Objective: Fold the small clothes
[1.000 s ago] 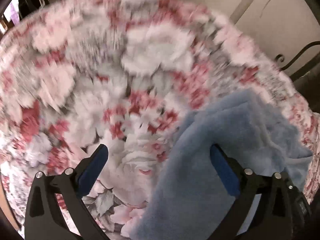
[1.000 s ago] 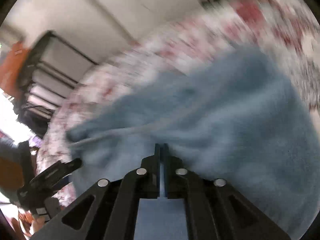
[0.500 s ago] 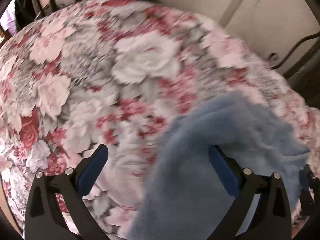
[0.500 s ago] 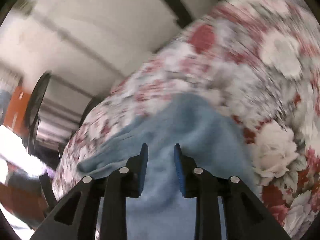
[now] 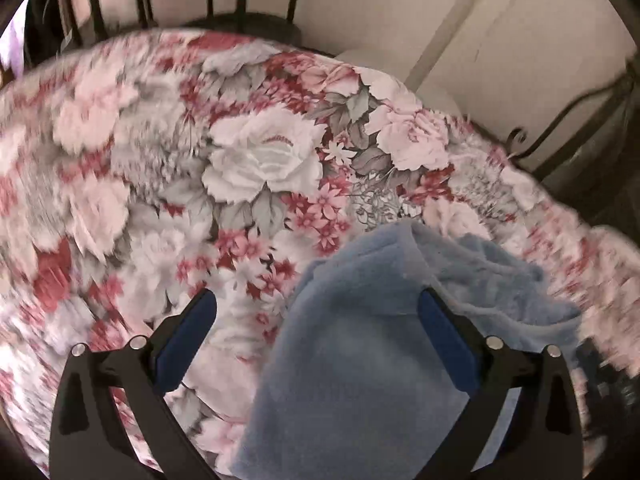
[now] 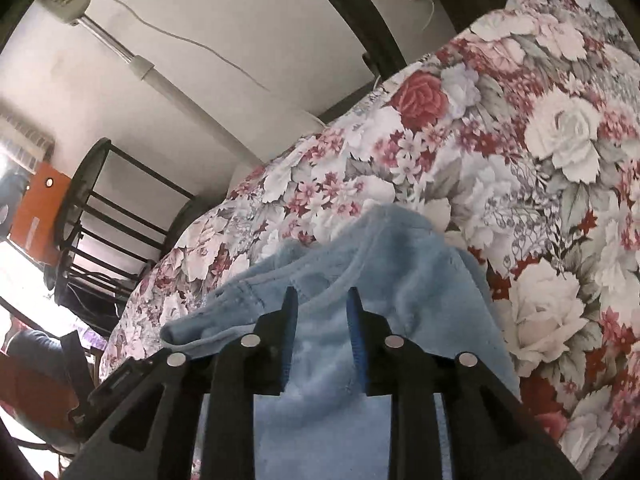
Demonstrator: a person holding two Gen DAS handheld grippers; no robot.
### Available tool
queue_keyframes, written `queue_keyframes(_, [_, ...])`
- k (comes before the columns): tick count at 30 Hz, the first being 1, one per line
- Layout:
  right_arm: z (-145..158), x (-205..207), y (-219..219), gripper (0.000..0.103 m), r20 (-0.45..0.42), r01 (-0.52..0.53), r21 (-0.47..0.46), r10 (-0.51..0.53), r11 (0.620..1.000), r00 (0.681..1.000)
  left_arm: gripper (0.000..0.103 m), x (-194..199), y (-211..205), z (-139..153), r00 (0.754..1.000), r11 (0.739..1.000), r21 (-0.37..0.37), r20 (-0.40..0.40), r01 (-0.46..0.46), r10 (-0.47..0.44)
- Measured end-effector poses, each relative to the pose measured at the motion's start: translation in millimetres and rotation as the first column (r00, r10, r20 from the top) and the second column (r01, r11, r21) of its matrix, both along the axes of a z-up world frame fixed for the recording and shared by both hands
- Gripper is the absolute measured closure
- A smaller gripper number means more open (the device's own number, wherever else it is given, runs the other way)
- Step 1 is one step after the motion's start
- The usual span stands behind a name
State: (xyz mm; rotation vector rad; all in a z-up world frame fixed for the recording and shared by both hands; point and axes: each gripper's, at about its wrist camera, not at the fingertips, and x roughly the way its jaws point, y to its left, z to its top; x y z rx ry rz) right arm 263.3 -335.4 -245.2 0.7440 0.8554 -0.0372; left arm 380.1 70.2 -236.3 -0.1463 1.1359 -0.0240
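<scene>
A: Where is the blue fleece garment (image 6: 360,360)?
B: On the floral bedspread (image 6: 540,140), partly folded over itself.
A: And the claws?
B: The right claw (image 6: 322,300) is opening, pads clear of the fleece, probably releasing a fold. The left claw (image 5: 316,304) gapes wide, gripping nothing.

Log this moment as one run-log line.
step: fold | cloth: blue, on floral bedspread | left tool: open, above cloth | right tool: opening, nothing gripped
</scene>
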Motion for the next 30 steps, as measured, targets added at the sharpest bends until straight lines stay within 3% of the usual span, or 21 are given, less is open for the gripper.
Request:
queue_keyframes(3, [-13, 10, -11, 0.077, -0.036, 0.024, 0.018, -0.023, 1.0, 0.999, 0.005, 14, -5, -14, 0.999, 0.998, 0.064, -0.033, -0.018, 0.02])
queue_keyframes(5, [-27, 23, -16, 0.078, -0.067, 0.045, 0.045, -0.042, 0.998, 0.997, 0.004, 26, 4, -25, 0.997, 0.998, 0.032, -0.063, -0.052, 0.054])
queue_keyframes(9, [-62, 51, -22, 0.09, -0.113, 0.08, 0.08, -0.071, 0.994, 0.991, 0.004, 54, 10, -49, 0.989, 0.996, -0.029, -0.123, -0.082, 0.078])
queue_keyframes(14, [-78, 60, -26, 0.096, -0.132, 0.081, 0.078, -0.07, 0.994, 0.989, 0.004, 64, -14, -62, 0.994, 0.997, 0.057, -0.101, -0.046, 0.052])
queue_keyframes(16, [-73, 57, -26, 0.095, -0.126, 0.083, 0.083, -0.072, 0.993, 0.989, 0.004, 62, -14, -55, 0.993, 0.998, 0.04, -0.102, -0.053, 0.057])
queue_keyframes(20, [-41, 36, -25, 0.089, -0.069, 0.078, 0.073, -0.073, 0.994, 0.995, 0.005, 36, -6, -27, 0.993, 0.996, -0.026, -0.089, -0.08, 0.078])
queue_keyframes(23, [-19, 12, -14, 0.086, -0.04, 0.046, 0.047, -0.044, 0.998, 0.998, 0.005, 10, -14, -10, 0.996, 0.998, -0.012, -0.075, -0.053, 0.052])
queue_keyframes(27, [-17, -25, 4, 0.084, -0.075, 0.018, 0.056, -0.014, 0.998, 0.997, 0.005, -33, -43, 5, 0.997, 0.996, 0.081, -0.067, 0.038, -0.033])
queue_keyframes(30, [-34, -41, 13, 0.08, -0.141, 0.012, 0.087, 0.001, 0.996, 0.99, 0.005, -67, -59, -10, 0.989, 0.975, 0.198, -0.129, 0.098, -0.073])
